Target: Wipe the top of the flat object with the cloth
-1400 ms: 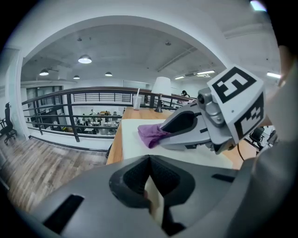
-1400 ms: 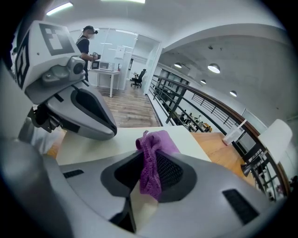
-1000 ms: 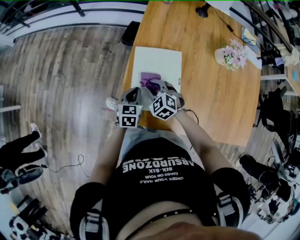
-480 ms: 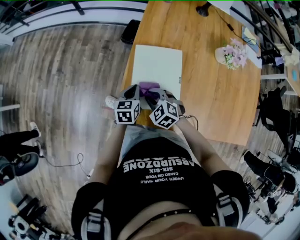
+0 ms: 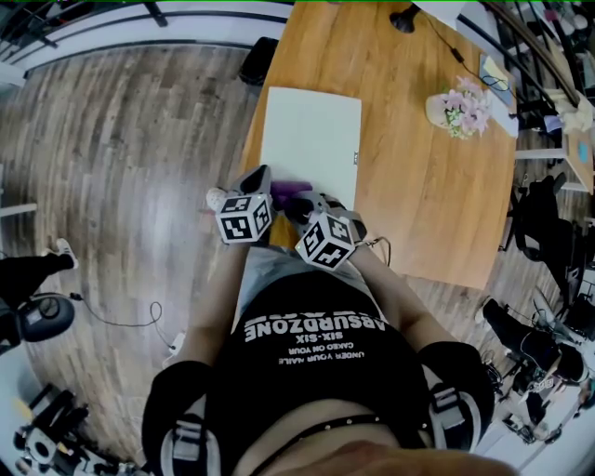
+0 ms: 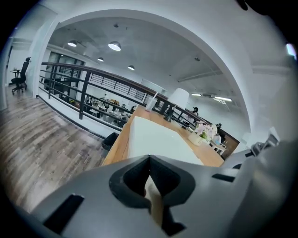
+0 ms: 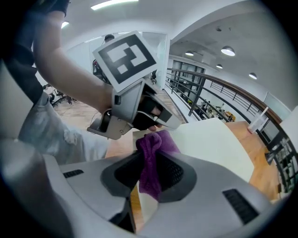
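Note:
A white flat board lies on the wooden table. A purple cloth rests at the board's near edge, and my right gripper is shut on it. In the right gripper view the cloth hangs bunched between the jaws over the board. My left gripper stands just left of the cloth at the board's near left corner. Its jaws meet with nothing seen between them, and the board stretches away ahead.
A pot of pink flowers stands on the table's right side and a black lamp base at the far end. The table's left edge drops to the wooden floor. The person's body is close behind both grippers.
Both grippers have drawn back toward the person, dragging the cloth from the board's middle to its near edge. The left gripper has shifted a little left.

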Motion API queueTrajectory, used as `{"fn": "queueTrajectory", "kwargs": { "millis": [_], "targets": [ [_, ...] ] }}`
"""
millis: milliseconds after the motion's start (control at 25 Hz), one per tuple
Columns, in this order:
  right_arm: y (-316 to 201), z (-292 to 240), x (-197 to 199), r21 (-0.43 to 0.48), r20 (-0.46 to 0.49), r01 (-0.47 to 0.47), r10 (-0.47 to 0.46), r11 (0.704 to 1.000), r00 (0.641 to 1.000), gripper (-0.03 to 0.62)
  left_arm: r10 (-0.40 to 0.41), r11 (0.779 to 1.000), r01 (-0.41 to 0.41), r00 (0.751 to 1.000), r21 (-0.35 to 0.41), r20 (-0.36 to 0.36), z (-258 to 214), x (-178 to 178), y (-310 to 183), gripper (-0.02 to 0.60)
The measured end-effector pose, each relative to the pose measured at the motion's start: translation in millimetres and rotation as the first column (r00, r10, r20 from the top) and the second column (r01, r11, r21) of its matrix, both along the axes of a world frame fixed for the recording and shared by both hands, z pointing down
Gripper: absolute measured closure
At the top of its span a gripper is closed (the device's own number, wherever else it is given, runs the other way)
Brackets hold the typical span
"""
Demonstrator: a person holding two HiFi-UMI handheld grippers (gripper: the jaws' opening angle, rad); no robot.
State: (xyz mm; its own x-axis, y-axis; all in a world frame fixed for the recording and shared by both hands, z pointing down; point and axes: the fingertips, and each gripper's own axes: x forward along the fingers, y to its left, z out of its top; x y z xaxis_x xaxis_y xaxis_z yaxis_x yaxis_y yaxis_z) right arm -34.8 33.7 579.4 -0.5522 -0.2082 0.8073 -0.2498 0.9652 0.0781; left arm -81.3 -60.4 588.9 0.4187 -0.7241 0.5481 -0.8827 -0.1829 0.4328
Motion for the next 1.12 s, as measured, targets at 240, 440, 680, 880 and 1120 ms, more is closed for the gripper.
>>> {"fn": "queueTrajectory", "kwargs": {
  "millis": [240, 440, 680, 880, 1120],
  "targets": [
    [19.1, -2.5, -2.4, -0.072, -0.003, 0.057, -0.058, 0.996, 0.998, 0.497, -0.014, 1.0, 0.014, 0.999, -0.007, -0.029, -1.2, -1.0, 0.7, 0.566],
    [15.1, -11.9, -2.4, -0.139, 0.043, 0.037, -0.032, 0.99, 0.999, 0.497, -0.035, 0.999, 0.036, 0.999, 0.022, -0.04, -8.7, -7.6, 1.0, 0.566],
    [-5.8, -33.4, 2.8, -0.227, 0.147, 0.077, -0.044, 0.971, 0.988, 0.497, -0.06, 0.998, 0.06, 0.998, 0.012, -0.021, -6.3, -28.5, 8.8, 0.566],
    [-53.9, -54.1, 6.2, -0.138, 0.164, 0.03, -0.007, 0.99, 0.986, 0.497, -0.101, 0.995, 0.102, 0.995, -0.023, 0.003, 4.7, -57.8, 19.8, 0.566],
    [-121.2, -66.0, 1.2, 0.019, 0.143, -0.043, 0.04, 0.999, 0.989, 0.497, -0.092, 0.994, 0.095, 0.994, -0.052, 0.054, 15.5, -69.7, 30.5, 0.566]
  ]
}}
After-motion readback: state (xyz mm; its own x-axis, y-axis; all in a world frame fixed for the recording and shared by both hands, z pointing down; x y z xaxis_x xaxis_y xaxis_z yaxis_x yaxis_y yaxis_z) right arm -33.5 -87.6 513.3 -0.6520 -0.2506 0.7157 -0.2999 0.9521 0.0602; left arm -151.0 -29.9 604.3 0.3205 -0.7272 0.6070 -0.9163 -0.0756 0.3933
